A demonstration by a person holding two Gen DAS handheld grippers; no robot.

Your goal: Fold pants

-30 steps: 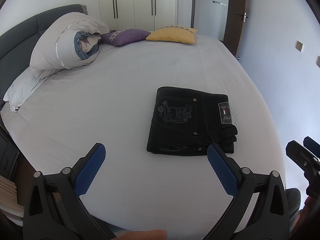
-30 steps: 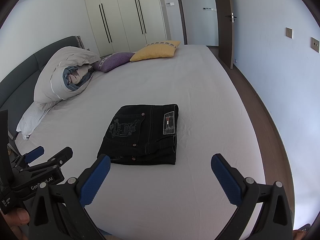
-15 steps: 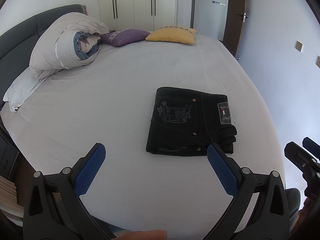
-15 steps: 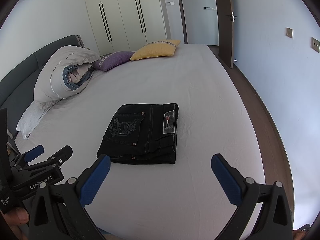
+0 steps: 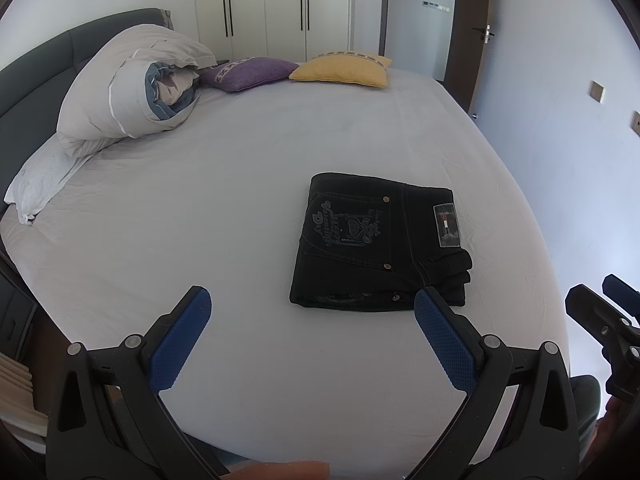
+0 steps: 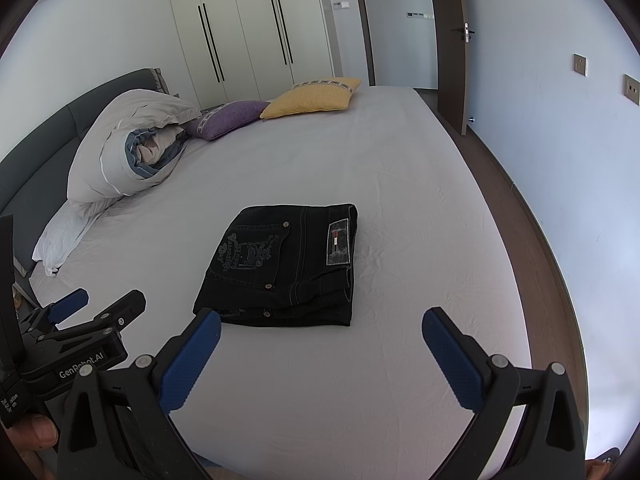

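The bed [image 5: 240, 208], covered by a pale sheet, fills both views; a rolled duvet [image 5: 128, 92], a purple cushion [image 5: 248, 72] and a yellow cushion [image 5: 340, 69] lie along its far side, well apart from the work. The pants [image 5: 376, 240], dark denim, rest near the middle of the mattress as a compact rectangular stack, back pocket and waistband patch [image 5: 447, 225] uppermost. By the look of the stack the folding appears complete. The left claw [image 5: 310, 340] hovers above the sheet with jaws spread wide, holding nothing; the right claw [image 6: 320, 356] does likewise, also empty, its inner pad [image 6: 192, 360] just short of the stack's near edge. Risks, judged from this layout: a claw brought low across the near edge could catch a layer and drag the stack open; the layered ends at the near right corner [image 5: 456, 276] sit slightly uneven and might slide if nudged; the soft mattress would let the stack tilt under pressure beside it.
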